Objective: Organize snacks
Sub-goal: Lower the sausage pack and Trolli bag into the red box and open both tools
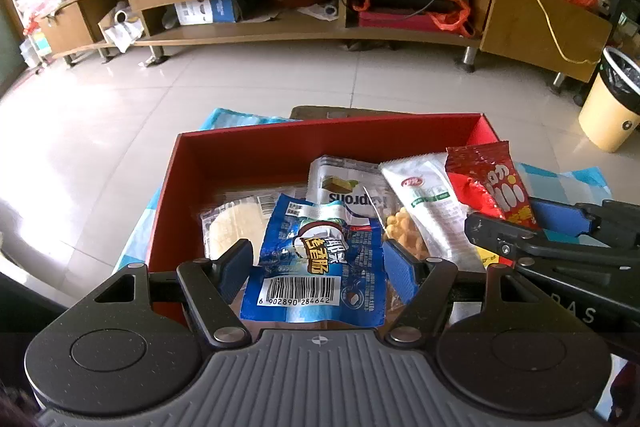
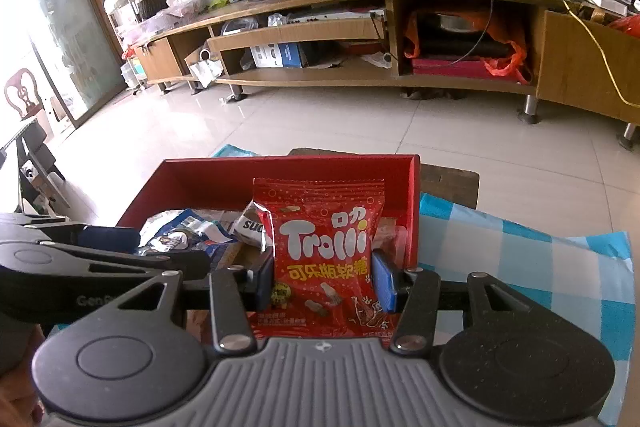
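Left tool [image 1: 316, 269] is gripping a blue snack packet [image 1: 320, 263] between its blue pads, the jaws standing partly apart at the packet's width; the packet is showing a white barcode panel, yellow lettering and a crinkled foil surface, and is hanging over the near part of a red box [image 1: 248, 143]. Right tool [image 2: 324, 279] is clamping a red Trolli gummy bag [image 2: 326, 259] with its jaws drawn in close; the bag is standing upright, bearing large white lettering, yellow characters beneath and a serrated top edge, and is sitting over the right side of the same box. From the left wrist view this bag appears at the box's right wall, pinched by the right tool's fingers [image 1: 560, 219]. Inside the box are lying a clear-wrapped pale round cracker [image 1: 232, 223], a grey-white packet [image 1: 352, 183] and a long white packet [image 1: 432, 203] with yellow puffs beside it. Beneath the box is lying a blue-and-white checked cloth [image 2: 520, 259] on the table.
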{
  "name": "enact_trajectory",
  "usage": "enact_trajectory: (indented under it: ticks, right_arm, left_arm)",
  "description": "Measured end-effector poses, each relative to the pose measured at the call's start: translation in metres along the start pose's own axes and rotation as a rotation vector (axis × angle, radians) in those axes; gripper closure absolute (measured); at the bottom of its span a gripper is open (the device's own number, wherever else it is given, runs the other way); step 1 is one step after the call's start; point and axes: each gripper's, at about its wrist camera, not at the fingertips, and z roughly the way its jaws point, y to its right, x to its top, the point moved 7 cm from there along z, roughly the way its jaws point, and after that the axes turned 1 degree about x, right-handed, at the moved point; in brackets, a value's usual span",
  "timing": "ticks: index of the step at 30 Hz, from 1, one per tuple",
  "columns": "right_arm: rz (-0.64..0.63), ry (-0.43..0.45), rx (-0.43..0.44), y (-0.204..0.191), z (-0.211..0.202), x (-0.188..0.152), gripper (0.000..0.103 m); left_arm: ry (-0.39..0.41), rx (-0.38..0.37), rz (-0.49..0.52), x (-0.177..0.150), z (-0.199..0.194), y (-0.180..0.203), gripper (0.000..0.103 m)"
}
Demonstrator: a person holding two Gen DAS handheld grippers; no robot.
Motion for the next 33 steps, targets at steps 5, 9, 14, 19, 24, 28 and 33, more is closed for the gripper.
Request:
enact_trajectory:
  ticks: [5, 9, 14, 19, 24, 28, 33]
  right_arm:
    - [-0.007, -0.014, -0.006, 0.0, 0.006, -0.001, 0.054]
    - [-0.016, -0.014, -0.013, -0.002, 0.008, 0.0, 0.054]
    - [-0.025, -0.02, -0.023, -0.001, 0.012, -0.001, 0.054]
    - [-0.031, -0.02, -0.028, -0.002, 0.015, 0.0, 0.054]
    - [-0.034, -0.028, -0.034, -0.002, 0.018, 0.0, 0.054]
    - [-0.042, -0.026, -0.044, -0.002, 0.02, 0.002, 0.054]
    - [-0.039, -0.032, -0.051, 0.0, 0.023, 0.002, 0.054]
  left_arm:
    - [-0.013, 0.011, 0.002, -0.001, 0.007, 0.0, 0.027]
    - [-0.014, 0.019, 0.004, 0.0, 0.011, 0.0, 0.027]
    - [-0.017, 0.033, 0.009, -0.001, 0.016, 0.0, 0.027]
    - [-0.014, 0.041, 0.009, 0.0, 0.017, 0.0, 0.027]
    - [-0.016, 0.051, 0.015, 0.0, 0.021, 0.0, 0.027]
    - [-0.014, 0.057, 0.019, 0.001, 0.023, 0.001, 0.026]
    - [-0.01, 0.068, 0.033, 0.002, 0.025, 0.002, 0.026]
